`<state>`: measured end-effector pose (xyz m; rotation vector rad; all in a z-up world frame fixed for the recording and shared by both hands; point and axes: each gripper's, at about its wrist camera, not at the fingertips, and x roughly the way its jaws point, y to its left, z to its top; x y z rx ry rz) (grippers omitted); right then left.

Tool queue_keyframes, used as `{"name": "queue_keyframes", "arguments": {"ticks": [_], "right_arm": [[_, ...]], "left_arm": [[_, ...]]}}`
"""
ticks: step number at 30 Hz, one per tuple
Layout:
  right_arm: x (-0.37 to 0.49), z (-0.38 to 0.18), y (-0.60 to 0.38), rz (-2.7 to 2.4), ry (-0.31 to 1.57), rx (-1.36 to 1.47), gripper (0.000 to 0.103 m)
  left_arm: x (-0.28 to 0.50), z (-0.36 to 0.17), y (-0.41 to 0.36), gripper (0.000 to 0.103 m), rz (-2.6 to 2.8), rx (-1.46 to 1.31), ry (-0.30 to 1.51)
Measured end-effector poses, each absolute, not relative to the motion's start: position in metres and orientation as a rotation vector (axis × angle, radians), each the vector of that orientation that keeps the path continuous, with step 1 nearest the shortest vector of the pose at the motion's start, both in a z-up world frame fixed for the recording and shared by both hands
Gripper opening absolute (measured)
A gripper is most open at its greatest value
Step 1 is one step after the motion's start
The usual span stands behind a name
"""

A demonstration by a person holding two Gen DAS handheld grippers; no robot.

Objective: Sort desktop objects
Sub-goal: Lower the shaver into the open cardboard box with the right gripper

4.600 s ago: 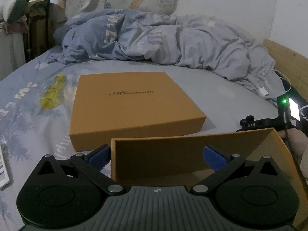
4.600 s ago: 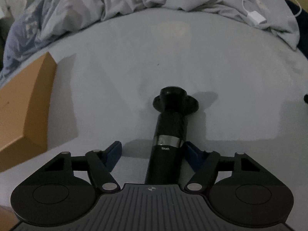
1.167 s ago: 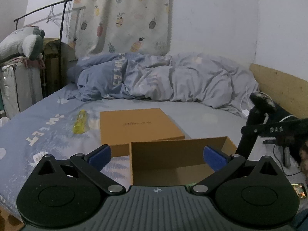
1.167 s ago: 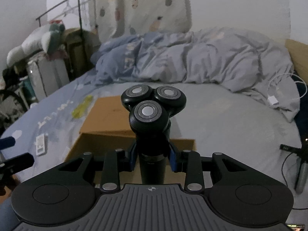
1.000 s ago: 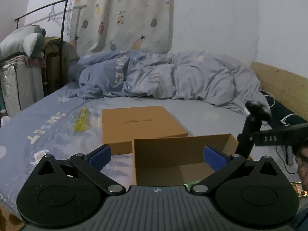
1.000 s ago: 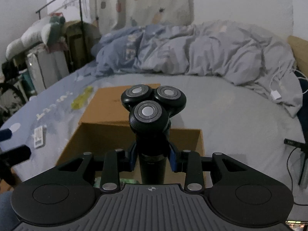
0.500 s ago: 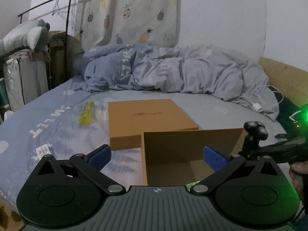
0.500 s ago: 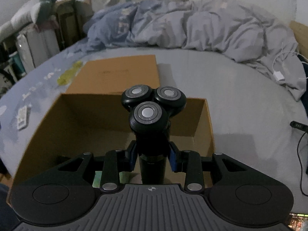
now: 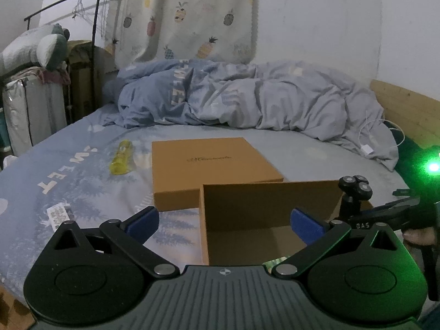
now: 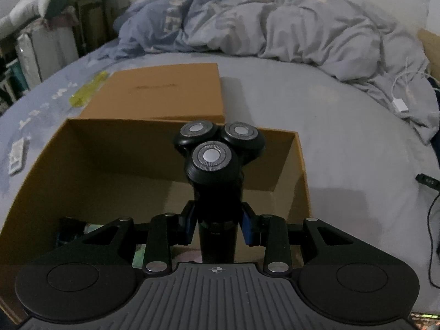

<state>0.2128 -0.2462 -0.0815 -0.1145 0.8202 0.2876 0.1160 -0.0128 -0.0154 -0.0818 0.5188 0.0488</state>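
Note:
My right gripper (image 10: pixel 217 227) is shut on a black three-headed electric shaver (image 10: pixel 213 165), its blue pads pressing the handle, heads pointing up and away. The shaver hangs over the open brown cardboard box (image 10: pixel 82 148), inside its right half. From the left wrist view the shaver (image 9: pixel 354 188) and the right gripper (image 9: pixel 385 214) show at the box's (image 9: pixel 261 200) right wall. My left gripper (image 9: pixel 224 221) stands open, its blue pads wide apart around the box's near left part, touching nothing. Some dark and green items lie on the box floor, mostly hidden.
The box lid (image 9: pixel 211 165) lies flat on the bed just behind the box. A yellow transparent object (image 9: pixel 121 158) rests left of the lid, a small white label (image 9: pixel 59 214) nearer. A crumpled duvet (image 9: pixel 247 101) fills the far bed; a white charger cable (image 10: pixel 401 101) lies right.
The right gripper with the shaver has come down and forward over the open box, which now fills the lower part of its view. The left gripper has barely moved.

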Motion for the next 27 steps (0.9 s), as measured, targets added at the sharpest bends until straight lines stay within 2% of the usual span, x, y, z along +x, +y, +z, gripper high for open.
{"name": "queue_keyframes", "arguments": {"ticks": [11, 27], "right_arm": [[0.210, -0.078, -0.250, 0.260, 0.845, -0.163, 0.037], [0.232, -0.102, -0.241, 0.251, 0.894, -0.192, 0.037]], "left_arm": [[0.115, -0.012, -0.010, 0.103, 0.048, -0.099, 0.509], [0.124, -0.018, -0.006, 0.103, 0.056, -0.109, 0.532]]}}
